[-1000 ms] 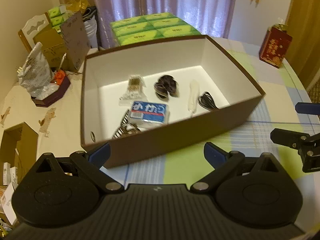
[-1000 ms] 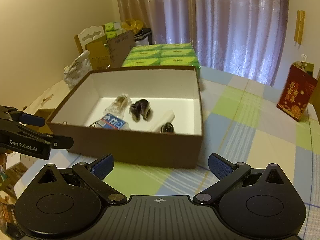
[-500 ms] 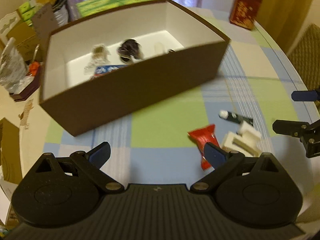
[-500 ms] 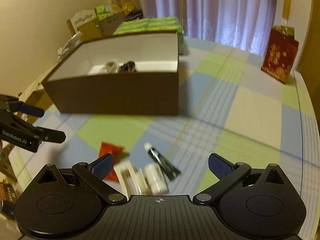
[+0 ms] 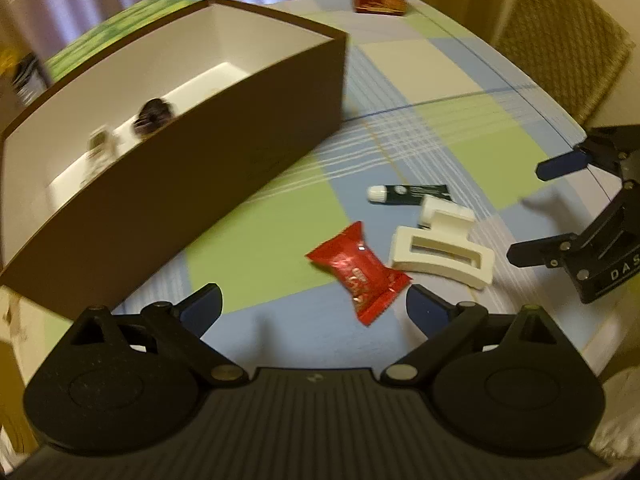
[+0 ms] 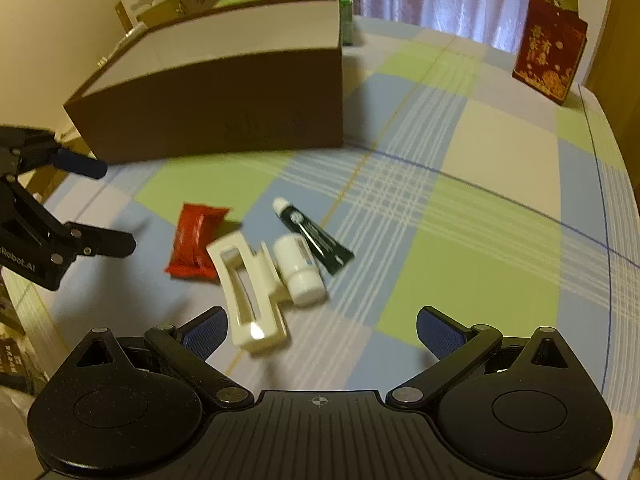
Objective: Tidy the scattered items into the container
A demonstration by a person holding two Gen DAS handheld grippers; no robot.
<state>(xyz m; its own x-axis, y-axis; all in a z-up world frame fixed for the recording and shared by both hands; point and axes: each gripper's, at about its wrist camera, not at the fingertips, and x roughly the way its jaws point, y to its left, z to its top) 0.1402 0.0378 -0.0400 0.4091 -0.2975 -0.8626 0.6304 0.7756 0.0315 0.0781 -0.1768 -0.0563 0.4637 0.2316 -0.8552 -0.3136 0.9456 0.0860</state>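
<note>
Both the left tool [image 5: 314, 304] and right tool [image 6: 322, 326] hang spread apart, empty. 4 items remain on the tabletop [image 6: 500, 184] before the box [image 5: 224, 152]: red packet [image 5: 358, 270], white clip [image 6: 248, 288], bottle [image 6: 300, 270], dark tube [image 6: 314, 236]. Several things already lie inside the box.

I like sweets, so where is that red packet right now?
The red packet lies on the checked tablecloth outside the brown box, beside the white hair clip, just ahead of the open left tongs.
</note>
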